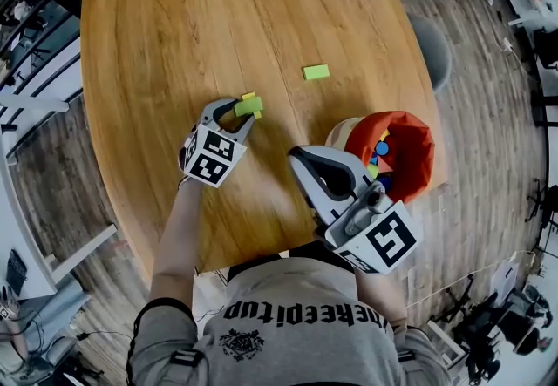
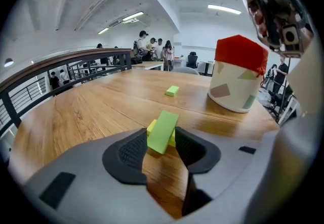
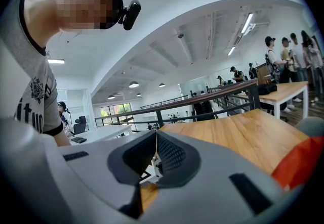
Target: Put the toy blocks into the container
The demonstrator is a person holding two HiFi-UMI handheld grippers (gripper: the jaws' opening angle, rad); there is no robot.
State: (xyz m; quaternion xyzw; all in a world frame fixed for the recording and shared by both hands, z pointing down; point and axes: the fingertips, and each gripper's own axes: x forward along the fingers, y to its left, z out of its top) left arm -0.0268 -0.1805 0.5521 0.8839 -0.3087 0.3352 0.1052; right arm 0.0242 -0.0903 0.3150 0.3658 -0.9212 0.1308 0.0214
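Note:
A green block (image 2: 163, 131) stands tilted between the jaws of my left gripper (image 2: 161, 142), leaning on a yellow block (image 2: 151, 127) behind it; the pads flank it without a clear squeeze. From above, that left gripper (image 1: 247, 111) lies mid-table with the green block (image 1: 248, 105) at its tips. A second green block (image 1: 316, 71) lies flat farther out. The red-lined container (image 1: 417, 127) with several coloured blocks inside stands at the table's right edge. My right gripper (image 1: 298, 154) hovers just left of it, shut and empty.
The wooden table (image 1: 174, 27) stretches bare to the far and left sides. In the left gripper view the container (image 2: 238, 74) stands right of the loose green block (image 2: 172, 90). Railings, desks and standing people fill the background.

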